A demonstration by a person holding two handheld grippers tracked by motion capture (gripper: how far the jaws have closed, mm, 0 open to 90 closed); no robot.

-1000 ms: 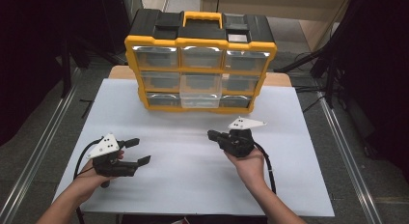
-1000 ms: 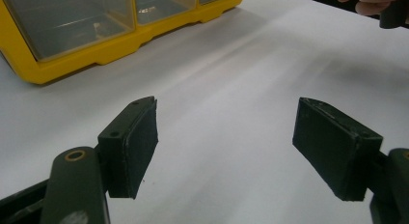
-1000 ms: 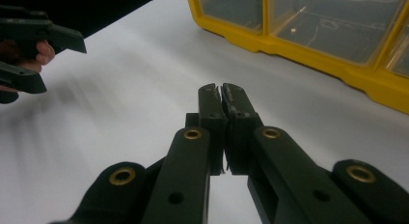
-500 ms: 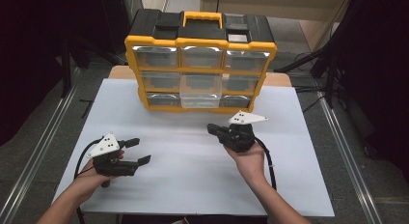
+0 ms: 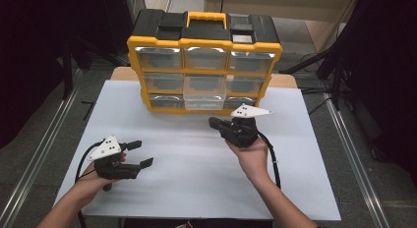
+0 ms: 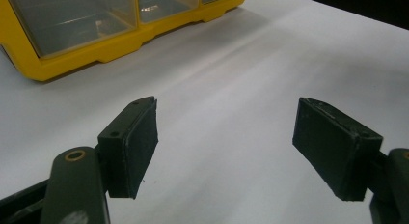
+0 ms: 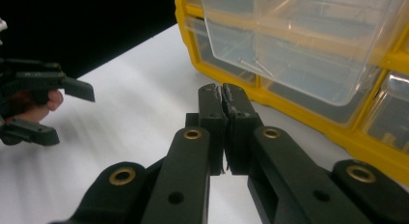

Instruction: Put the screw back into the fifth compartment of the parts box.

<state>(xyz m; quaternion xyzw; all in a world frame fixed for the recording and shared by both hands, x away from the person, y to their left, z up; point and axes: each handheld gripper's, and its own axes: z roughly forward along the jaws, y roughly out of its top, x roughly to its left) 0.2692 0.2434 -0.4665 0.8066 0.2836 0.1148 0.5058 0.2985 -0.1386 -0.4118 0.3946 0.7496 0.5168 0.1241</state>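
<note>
Organizer [image 5: 204, 61] stands just beyond right claw [image 5: 212, 123].

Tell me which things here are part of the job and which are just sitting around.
Part of the job:
- yellow drawer cabinet, its middle bottom drawer pulled partly out
- right claw, shut and empty, nearest that drawer
- left claw, open and empty, over the white table

Just lying about:
- black stands beside the table
- cables on the floor

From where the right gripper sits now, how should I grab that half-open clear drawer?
Take the clear drawer by its protruding front lip, coming straight in from the table side. It juts out of the yellow organizer, leaving its front wall free. The right gripper is shut, so open the jaws first.
</note>
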